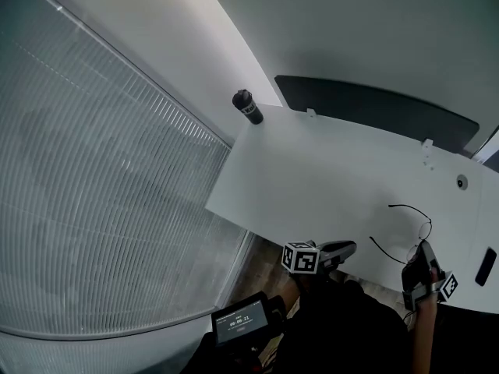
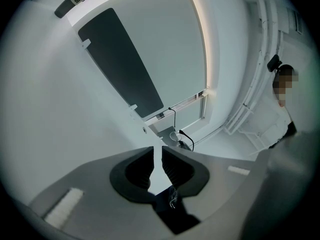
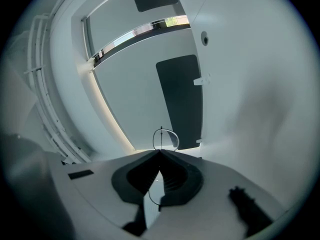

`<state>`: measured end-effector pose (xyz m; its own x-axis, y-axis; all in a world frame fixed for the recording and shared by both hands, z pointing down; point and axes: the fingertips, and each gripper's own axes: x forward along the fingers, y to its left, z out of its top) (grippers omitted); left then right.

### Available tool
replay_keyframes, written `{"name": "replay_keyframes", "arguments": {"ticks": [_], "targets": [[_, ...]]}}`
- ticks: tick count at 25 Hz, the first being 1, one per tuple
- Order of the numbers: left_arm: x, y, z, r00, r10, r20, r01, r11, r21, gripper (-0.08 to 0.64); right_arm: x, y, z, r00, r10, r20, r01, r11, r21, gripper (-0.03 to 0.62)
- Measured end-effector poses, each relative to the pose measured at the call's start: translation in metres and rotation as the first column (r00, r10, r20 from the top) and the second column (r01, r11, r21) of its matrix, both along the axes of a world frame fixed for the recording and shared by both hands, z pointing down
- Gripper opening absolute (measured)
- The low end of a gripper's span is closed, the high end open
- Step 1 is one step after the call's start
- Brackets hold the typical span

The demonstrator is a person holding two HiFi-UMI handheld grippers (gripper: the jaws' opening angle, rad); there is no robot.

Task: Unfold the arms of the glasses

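**Glasses pinched in right tongs, left tongs loose**

Not much to read here. Can make out a pale label on the black bottle [image 1: 247,106] at the far left corner of the counter [image 1: 335,170], but way too small to read. Same story with the white digits on the little screen [image 1: 242,322] down by the body: lit up, just blurry. Nothing but black-and-white squares on the marker cubes [image 1: 301,257].

Found the glasses [image 3: 167,140] near the counter's right front edge, pinched by the right tongs [image 3: 160,154]. Tips clenched on the frame, one lens poking out past them and a thin wire arm running back between the pads. In the head view, can see one arm swung out to the left and the other curling away toward the far side. Can't tell whether the frame touches the counter.

Holding the right tongs pointed away from the body, nose slightly up, forearm [image 1: 425,337] coming in from the bottom edge.

Got the left tongs [image 2: 156,153] about level at the front edge, left of the glasses and aimed their way. Released, pads a narrow slit apart, only white counter showing through the gap.

Also spotted a dark panel [image 1: 374,107] standing behind the counter, plus a person [image 2: 280,109] off to the right in the left gripper view.
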<state>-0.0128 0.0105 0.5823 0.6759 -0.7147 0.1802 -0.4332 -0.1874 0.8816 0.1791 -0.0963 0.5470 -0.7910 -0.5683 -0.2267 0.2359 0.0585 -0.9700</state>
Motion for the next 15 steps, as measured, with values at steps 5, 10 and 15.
{"name": "replay_keyframes", "arguments": {"ticks": [5, 10, 15], "targets": [[0.004, -0.001, -0.002, 1.0, 0.012, -0.014, -0.012, 1.0, 0.006, 0.057, 0.004, 0.0, -0.001, 1.0, 0.006, 0.0, -0.006, 1.0, 0.019, 0.009], [0.0, 0.005, 0.0, 1.0, 0.005, -0.012, -0.005, 1.0, 0.003, 0.058, -0.003, 0.0, 0.003, 1.0, 0.005, 0.028, -0.005, 1.0, 0.019, 0.009], [0.005, 0.007, 0.005, 1.0, 0.03, -0.003, -0.03, 1.0, -0.006, 0.058, 0.007, 0.003, -0.002, 0.998, 0.046, 0.043, -0.045, 0.999, -0.014, 0.009]]}}
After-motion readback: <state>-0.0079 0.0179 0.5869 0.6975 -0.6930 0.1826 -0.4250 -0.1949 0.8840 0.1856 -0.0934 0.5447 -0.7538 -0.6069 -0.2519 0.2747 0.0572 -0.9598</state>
